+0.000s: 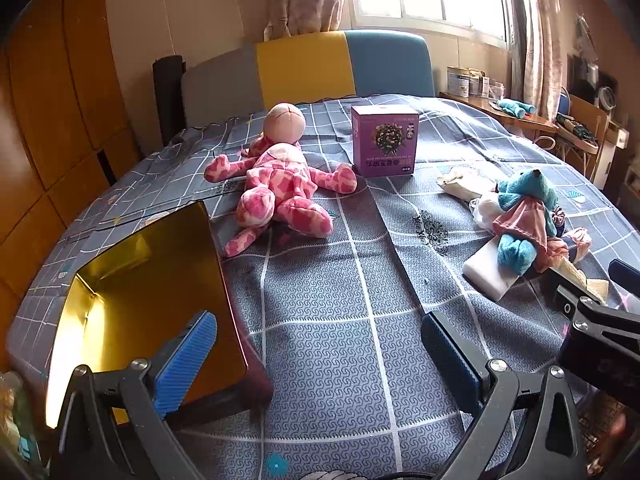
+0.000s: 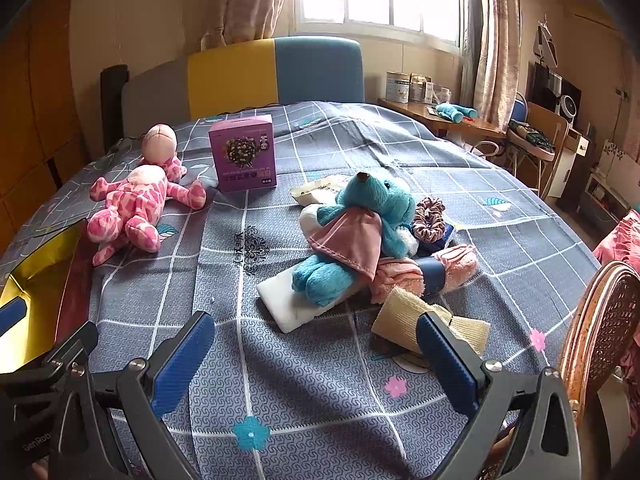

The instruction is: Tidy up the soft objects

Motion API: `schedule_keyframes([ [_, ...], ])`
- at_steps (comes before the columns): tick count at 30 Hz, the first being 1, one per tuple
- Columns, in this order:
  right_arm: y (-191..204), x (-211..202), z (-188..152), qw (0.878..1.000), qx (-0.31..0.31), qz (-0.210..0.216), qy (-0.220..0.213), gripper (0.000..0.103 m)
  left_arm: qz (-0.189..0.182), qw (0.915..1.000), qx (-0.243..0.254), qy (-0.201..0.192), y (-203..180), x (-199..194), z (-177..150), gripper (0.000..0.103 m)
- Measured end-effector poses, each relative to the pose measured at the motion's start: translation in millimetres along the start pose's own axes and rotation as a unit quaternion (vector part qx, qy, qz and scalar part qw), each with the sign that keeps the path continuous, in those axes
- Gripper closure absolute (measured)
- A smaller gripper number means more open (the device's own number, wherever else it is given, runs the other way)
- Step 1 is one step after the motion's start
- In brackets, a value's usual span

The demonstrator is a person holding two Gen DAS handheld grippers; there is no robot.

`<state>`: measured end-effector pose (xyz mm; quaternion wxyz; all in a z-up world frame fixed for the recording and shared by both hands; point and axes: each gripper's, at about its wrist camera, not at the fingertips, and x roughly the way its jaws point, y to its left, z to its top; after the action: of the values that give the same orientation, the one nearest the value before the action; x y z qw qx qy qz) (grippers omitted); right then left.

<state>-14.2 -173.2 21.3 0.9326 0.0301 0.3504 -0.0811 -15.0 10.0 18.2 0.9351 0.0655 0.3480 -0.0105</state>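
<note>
A pink spotted plush (image 1: 280, 184) (image 2: 136, 204) lies on the bed beside an open box with a gold lining (image 1: 140, 300) (image 2: 36, 292). A blue plush in a pink skirt (image 1: 520, 216) (image 2: 360, 232) lies on a white foam block (image 2: 304, 304) among a pink towel (image 2: 424, 272), a scrunchie (image 2: 429, 216) and a beige cloth (image 2: 404, 316). My left gripper (image 1: 320, 344) is open and empty, its left finger over the box. My right gripper (image 2: 316, 344) is open and empty just short of the pile.
A purple carton (image 1: 385, 141) (image 2: 244, 154) stands upright on the grey checked bedspread (image 1: 340, 280). A yellow and blue headboard (image 1: 340, 64) is behind. A wooden desk (image 2: 440, 116) and a wicker chair back (image 2: 600, 320) are at the right.
</note>
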Motion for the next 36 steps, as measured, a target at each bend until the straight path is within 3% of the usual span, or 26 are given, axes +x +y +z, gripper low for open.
schedule_keyframes([
  [27,-5,7,9,1.0,-0.005,0.007,0.0,0.0,-0.015,0.9999,0.004,0.007,-3,2,3,0.0],
  [36,-33,3,32,1.0,0.005,0.007,-0.014,0.0,-0.061,0.9979,0.023,-0.001,-13,-2,12,0.0],
])
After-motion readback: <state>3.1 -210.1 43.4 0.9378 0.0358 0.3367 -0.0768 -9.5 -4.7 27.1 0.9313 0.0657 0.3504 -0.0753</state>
